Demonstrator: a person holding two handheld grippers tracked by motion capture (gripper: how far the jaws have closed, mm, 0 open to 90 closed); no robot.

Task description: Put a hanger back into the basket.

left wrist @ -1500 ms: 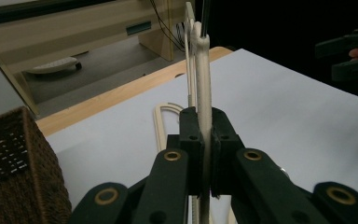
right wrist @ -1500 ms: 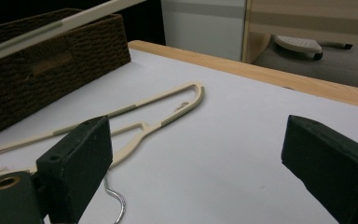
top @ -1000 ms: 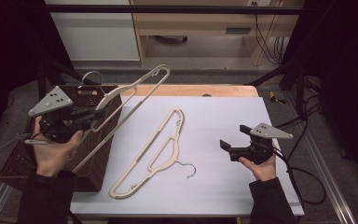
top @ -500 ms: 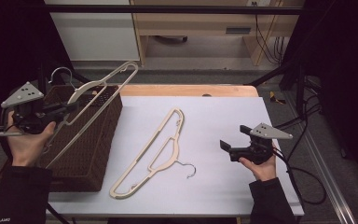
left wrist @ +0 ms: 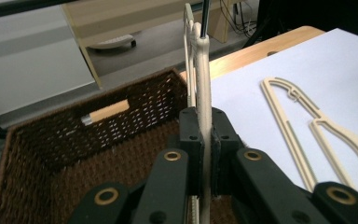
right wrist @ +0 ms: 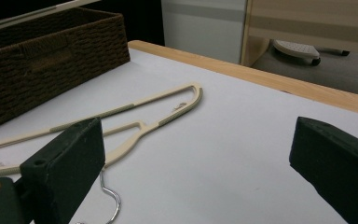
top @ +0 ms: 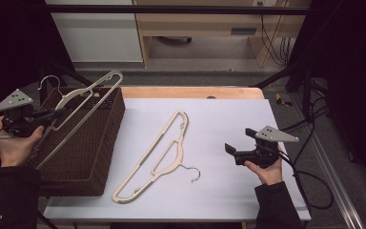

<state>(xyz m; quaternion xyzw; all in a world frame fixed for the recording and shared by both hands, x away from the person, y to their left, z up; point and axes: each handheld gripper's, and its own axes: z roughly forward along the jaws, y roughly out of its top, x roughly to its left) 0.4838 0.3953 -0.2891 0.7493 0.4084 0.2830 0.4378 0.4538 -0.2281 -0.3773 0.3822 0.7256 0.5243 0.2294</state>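
Black pads of the left gripper (left wrist: 204, 140) are clamped on a cream hanger (top: 83, 102), edge-on between them, near its neck as far as can be told. It is held tilted over the wicker basket (top: 83, 157), wire hook (top: 52, 81) at the far end. Judged light and stiff, thin plastic (some flex along the arms likely); smooth surface, so slip or swing in the pads is possible under a one-point grip. Best taken close to the neck, where the sections join, not out on an arm. The right gripper (top: 233, 151) is held with jaws wide apart, nothing in them, low over the white table (top: 228, 119). A second hanger (top: 157, 157) lies flat there, between basket and right gripper.
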